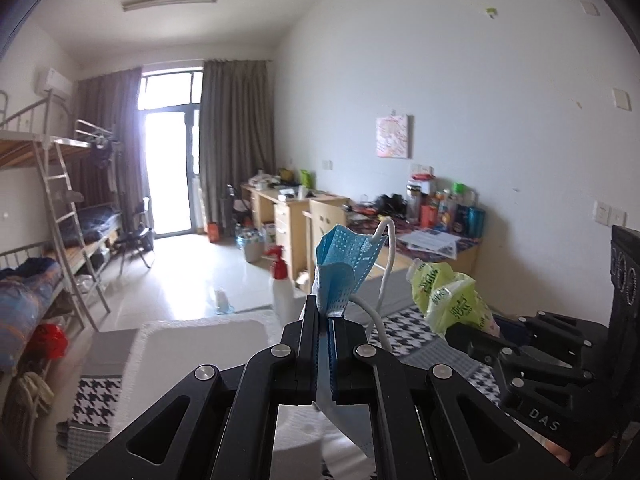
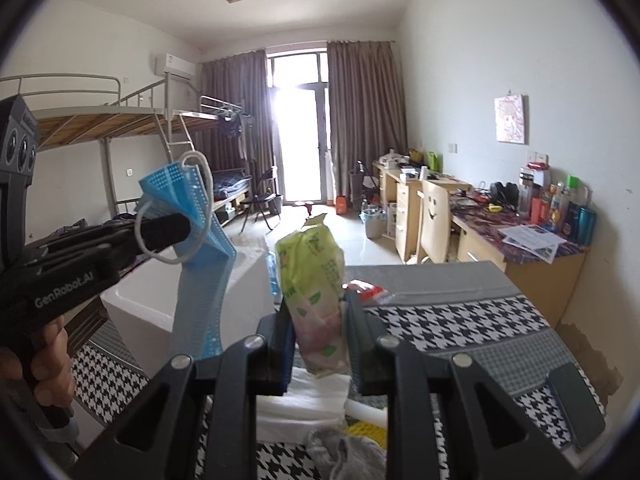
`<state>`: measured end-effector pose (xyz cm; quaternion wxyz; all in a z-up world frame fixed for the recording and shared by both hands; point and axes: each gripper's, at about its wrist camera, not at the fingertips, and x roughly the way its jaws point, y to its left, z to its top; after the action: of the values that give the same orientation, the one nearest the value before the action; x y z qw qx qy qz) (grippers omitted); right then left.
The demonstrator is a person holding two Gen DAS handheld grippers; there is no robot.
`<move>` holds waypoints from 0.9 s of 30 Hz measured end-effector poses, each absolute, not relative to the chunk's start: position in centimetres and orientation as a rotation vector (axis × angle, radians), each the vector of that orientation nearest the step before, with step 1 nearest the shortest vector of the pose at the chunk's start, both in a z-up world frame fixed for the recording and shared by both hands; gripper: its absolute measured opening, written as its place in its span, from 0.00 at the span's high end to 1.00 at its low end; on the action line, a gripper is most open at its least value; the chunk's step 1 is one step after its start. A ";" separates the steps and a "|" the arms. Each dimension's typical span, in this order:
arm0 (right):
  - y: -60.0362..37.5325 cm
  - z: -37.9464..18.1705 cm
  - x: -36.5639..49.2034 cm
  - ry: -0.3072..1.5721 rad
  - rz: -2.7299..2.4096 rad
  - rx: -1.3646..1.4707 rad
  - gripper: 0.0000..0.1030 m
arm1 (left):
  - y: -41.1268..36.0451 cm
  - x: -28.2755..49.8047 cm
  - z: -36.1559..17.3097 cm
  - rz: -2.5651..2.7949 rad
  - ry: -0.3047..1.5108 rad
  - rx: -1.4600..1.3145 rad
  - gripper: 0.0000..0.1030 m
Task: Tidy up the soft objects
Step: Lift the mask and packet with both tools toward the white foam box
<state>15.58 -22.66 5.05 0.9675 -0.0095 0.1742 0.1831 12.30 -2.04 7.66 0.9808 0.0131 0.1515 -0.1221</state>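
Soft things are up in both tools: the left tool (image 1: 325, 312) is clenched on a blue face mask (image 1: 340, 268), its white ear loop (image 1: 386, 264) curling to the right, and the right tool (image 2: 318, 320) grips a green tissue pack (image 2: 314, 280) — both held clear above the bed. Below them lies the houndstooth bedspread (image 2: 460, 320), with a white foam box (image 2: 244, 280) at its left edge and a grey sock (image 2: 344, 452) near its front edge. Farther off, along the right wall, stands a cluttered bench (image 2: 532, 236) — bunk beds (image 2: 100, 120) opposite.
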 end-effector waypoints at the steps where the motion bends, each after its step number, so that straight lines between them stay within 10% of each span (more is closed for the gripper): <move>1: -22.4 5.3 15.7 0.347 0.380 -0.023 0.74 | -1.9 12.5 7.8 -0.236 0.304 0.022 0.96; 27: -17.8 6.3 18.6 0.351 0.582 -0.042 0.74 | 2.2 14.2 8.2 0.013 0.286 -0.014 0.96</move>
<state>18.61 -17.85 6.31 0.9425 -0.0207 0.1723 0.2855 14.21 2.22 8.18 0.9897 -0.0070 0.1426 0.0062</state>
